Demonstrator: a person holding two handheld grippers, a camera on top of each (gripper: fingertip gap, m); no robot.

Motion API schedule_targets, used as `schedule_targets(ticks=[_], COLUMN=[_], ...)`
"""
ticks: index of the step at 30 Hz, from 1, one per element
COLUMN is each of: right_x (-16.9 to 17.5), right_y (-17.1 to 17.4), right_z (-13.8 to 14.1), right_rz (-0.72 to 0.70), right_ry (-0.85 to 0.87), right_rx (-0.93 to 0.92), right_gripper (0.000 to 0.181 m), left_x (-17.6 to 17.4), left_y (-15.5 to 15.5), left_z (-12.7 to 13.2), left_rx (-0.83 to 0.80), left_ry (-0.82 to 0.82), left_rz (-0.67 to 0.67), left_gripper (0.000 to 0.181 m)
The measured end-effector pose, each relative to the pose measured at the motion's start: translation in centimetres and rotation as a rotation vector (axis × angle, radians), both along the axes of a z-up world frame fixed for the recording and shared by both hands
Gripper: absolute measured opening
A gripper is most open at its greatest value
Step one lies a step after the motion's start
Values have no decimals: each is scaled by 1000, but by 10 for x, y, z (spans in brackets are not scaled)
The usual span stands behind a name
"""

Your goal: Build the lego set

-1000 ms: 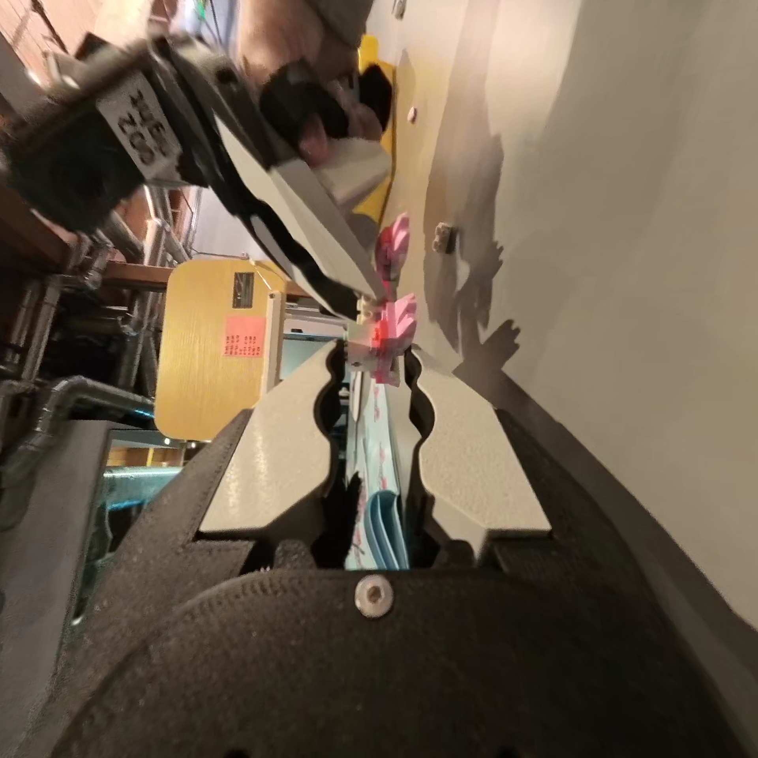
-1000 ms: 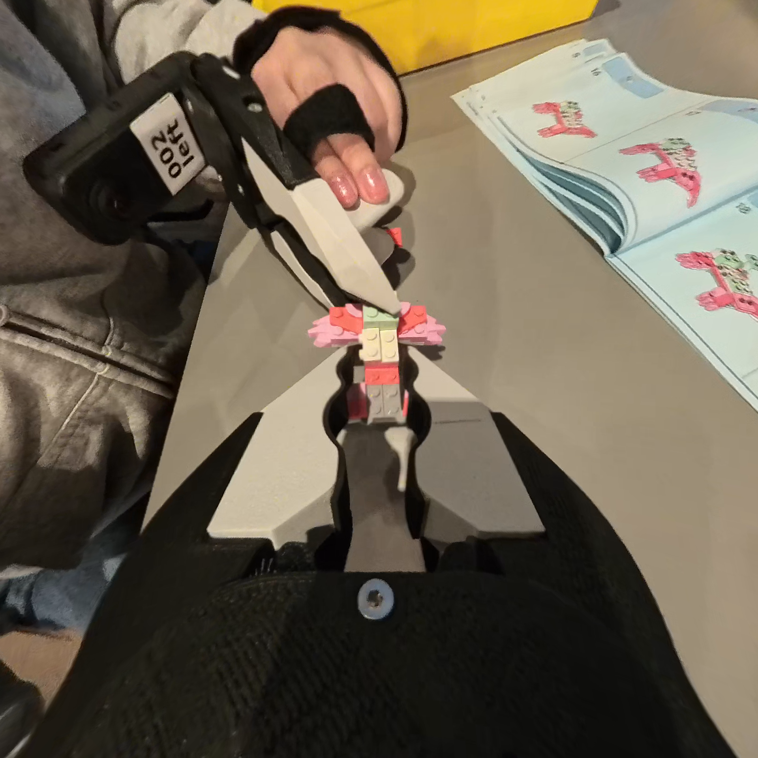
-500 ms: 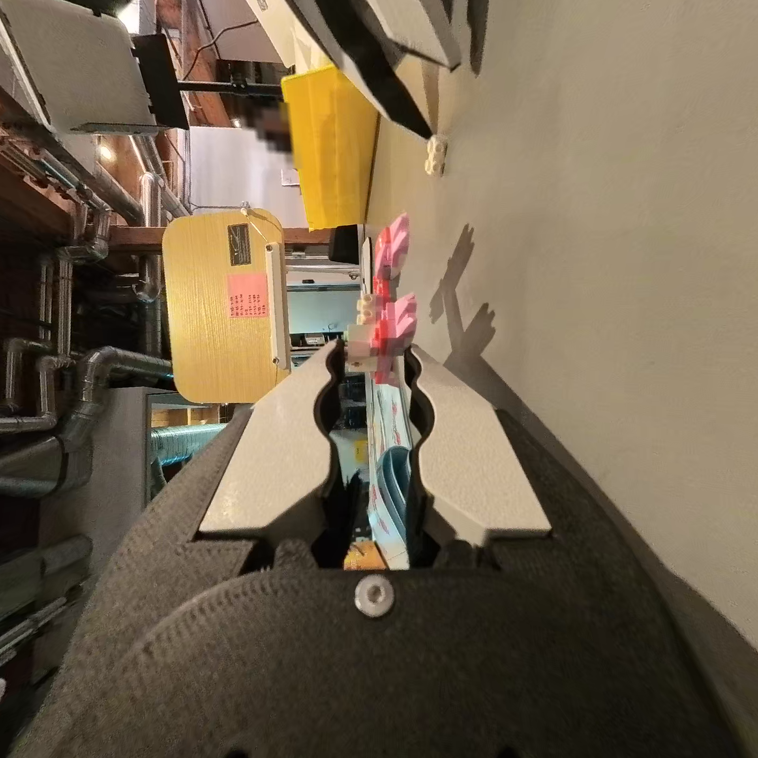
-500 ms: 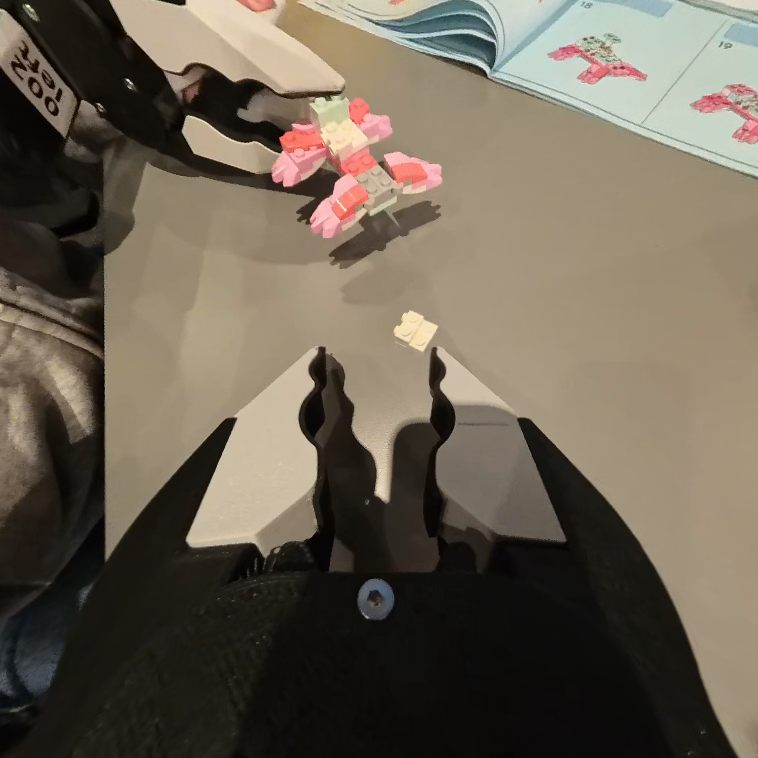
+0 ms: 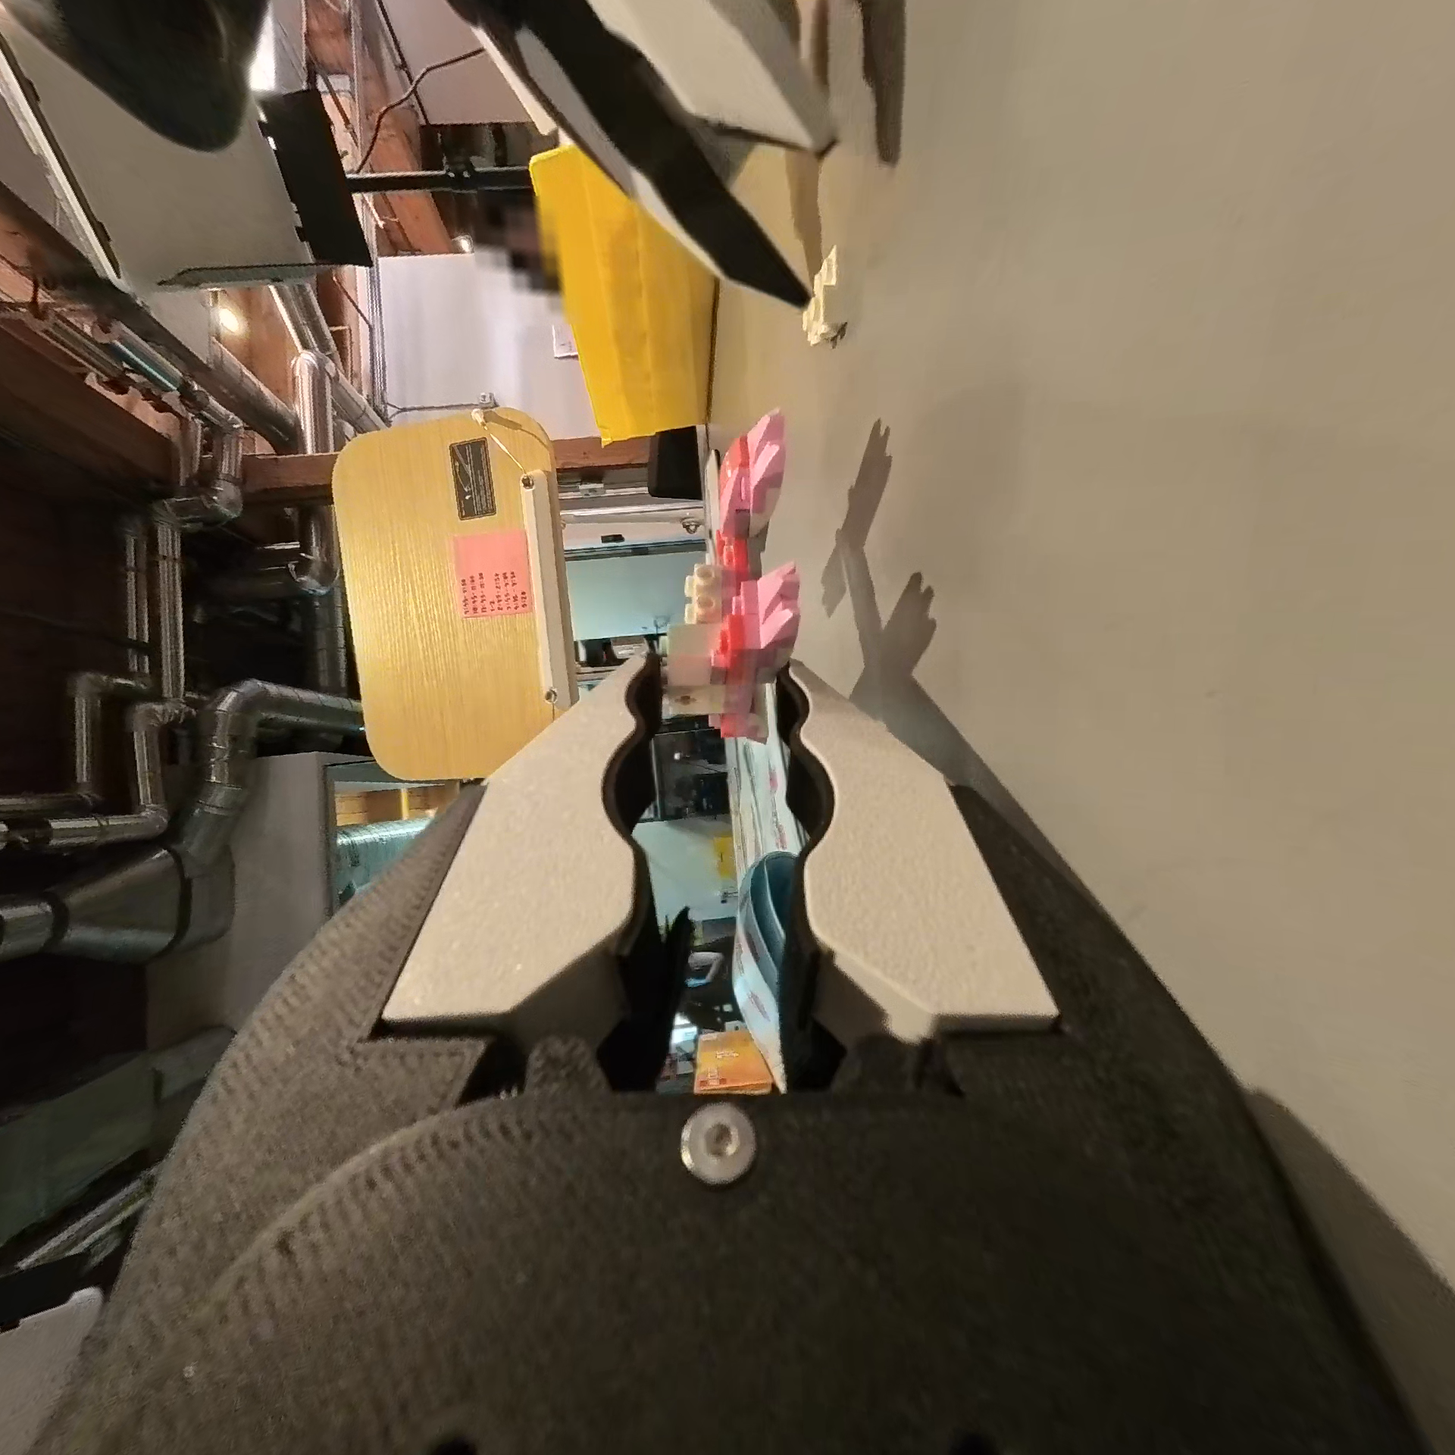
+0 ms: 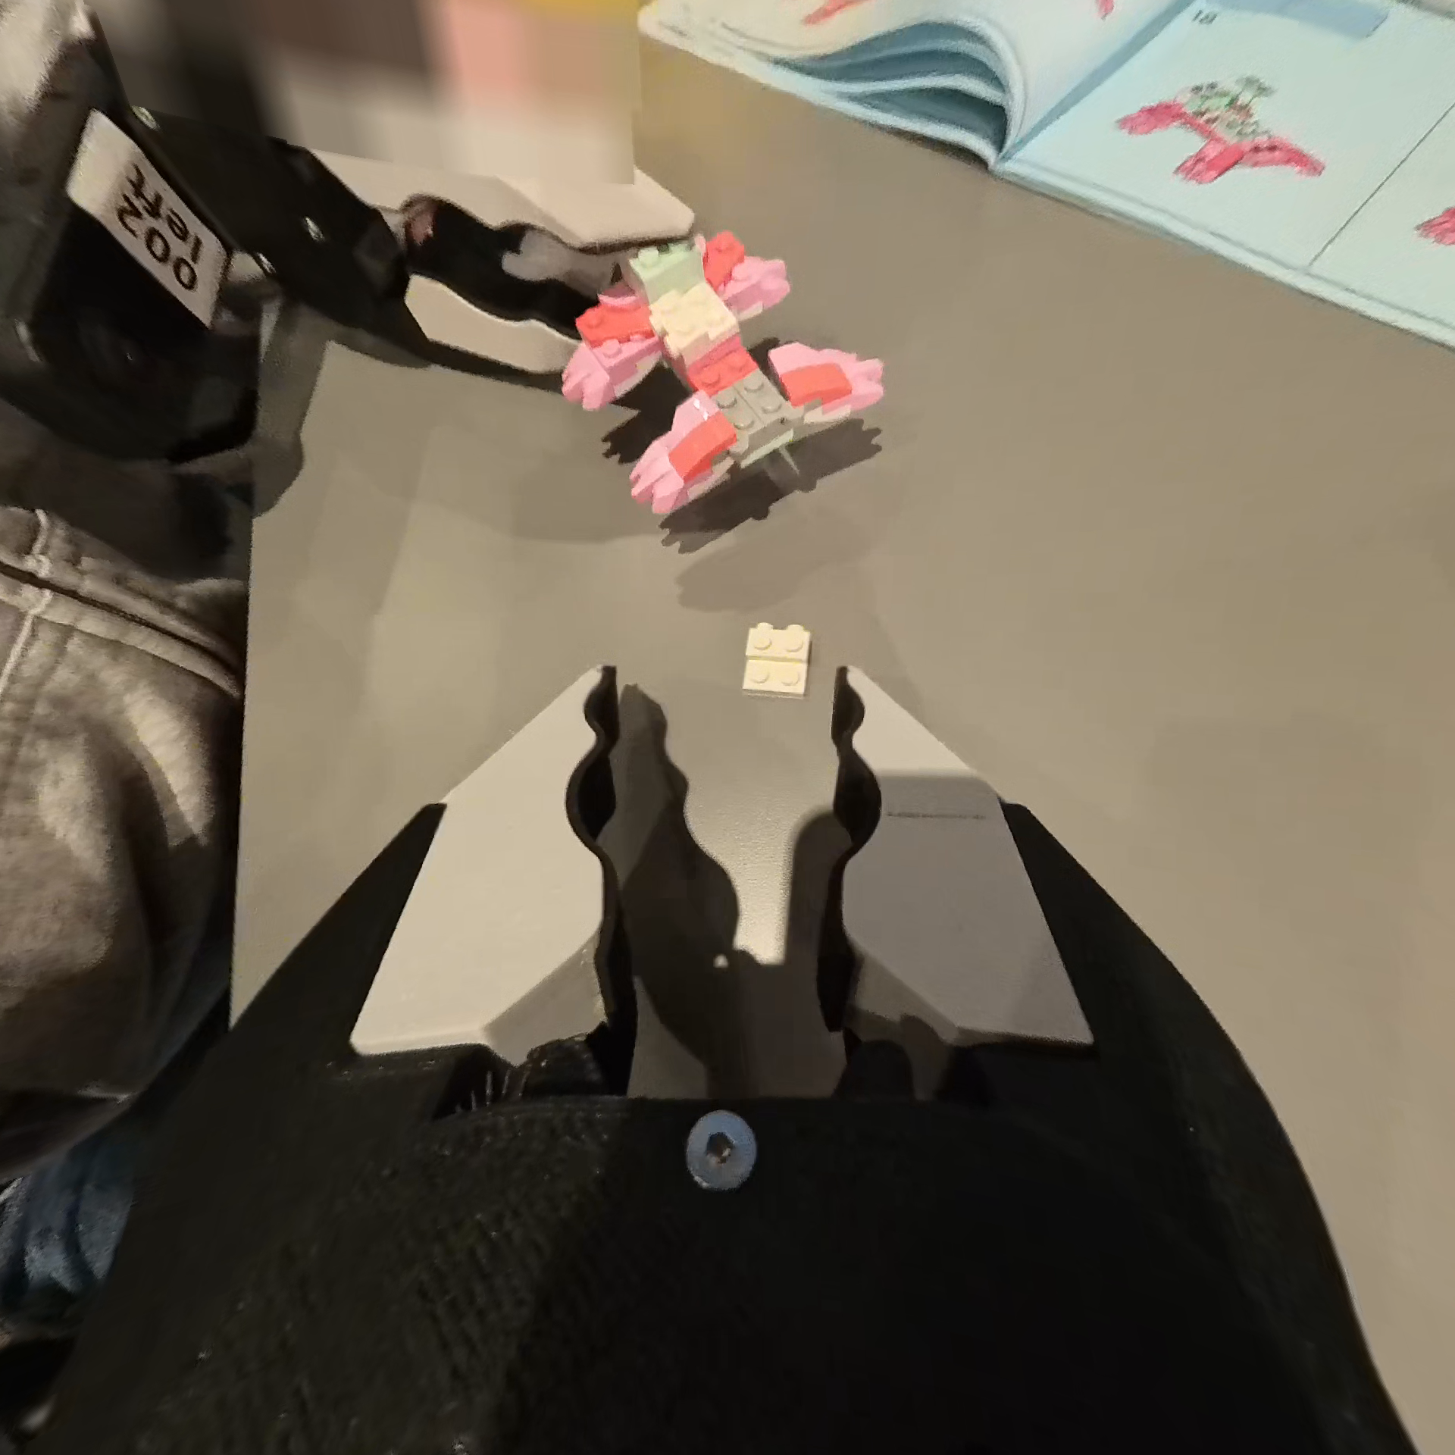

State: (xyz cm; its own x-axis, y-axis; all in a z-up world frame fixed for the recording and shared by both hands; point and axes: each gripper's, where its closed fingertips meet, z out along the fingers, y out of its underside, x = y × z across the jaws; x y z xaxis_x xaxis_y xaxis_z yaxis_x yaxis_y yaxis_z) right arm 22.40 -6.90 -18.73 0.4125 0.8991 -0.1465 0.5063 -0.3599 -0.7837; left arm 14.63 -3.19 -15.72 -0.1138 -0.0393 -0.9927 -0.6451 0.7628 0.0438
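Currently the left hand-held gripper (image 5: 718,669) pinches the pink lego model (image 6: 712,358) at one end, its fingers pressed against the cream and pale green bricks; the model's pink and red legs reach down to the grey bench (image 6: 1102,630), though contact cannot be confirmed. In the left wrist view the model (image 5: 740,630) sits right at the fingertips, with its shadow on the bench. The right hand-held gripper (image 6: 720,677) is spread wide and holds nothing, hovering low over the bench. A small cream lego piece (image 6: 777,660) lies flat on the bench just ahead of the right fingertips, slightly toward the right finger, apart from the model. An open light blue instruction booklet (image 6: 1181,142) lies toward the far right corner of the bench. A yellow bin (image 5: 630,315) stands at the far edge. Grey sleeve fabric of a person (image 6: 94,748) shows along the left edge.
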Motion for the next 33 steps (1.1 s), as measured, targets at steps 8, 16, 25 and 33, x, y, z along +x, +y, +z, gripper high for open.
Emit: schedule_targets(ticks=[8, 16, 25, 33], right_x=[-19, -23, -22, -51], right_y=[-21, -7, 9, 9], right_z=[4, -5, 39, 48], right_rz=[136, 225, 229, 343], right_ry=[40, -78, -31, -110], right_rx=[-49, 105, 123, 149], right_gripper=[42, 27, 15, 15], left_x=[-2, -1, 2, 4], left_y=[1, -3, -12, -17], left_z=[0, 0, 5, 9], left_rx=[2, -11, 30, 57], left_ry=[2, 2, -9, -25], left_rz=[3, -22, -79, -105], left_gripper=[28, 28, 28, 28])
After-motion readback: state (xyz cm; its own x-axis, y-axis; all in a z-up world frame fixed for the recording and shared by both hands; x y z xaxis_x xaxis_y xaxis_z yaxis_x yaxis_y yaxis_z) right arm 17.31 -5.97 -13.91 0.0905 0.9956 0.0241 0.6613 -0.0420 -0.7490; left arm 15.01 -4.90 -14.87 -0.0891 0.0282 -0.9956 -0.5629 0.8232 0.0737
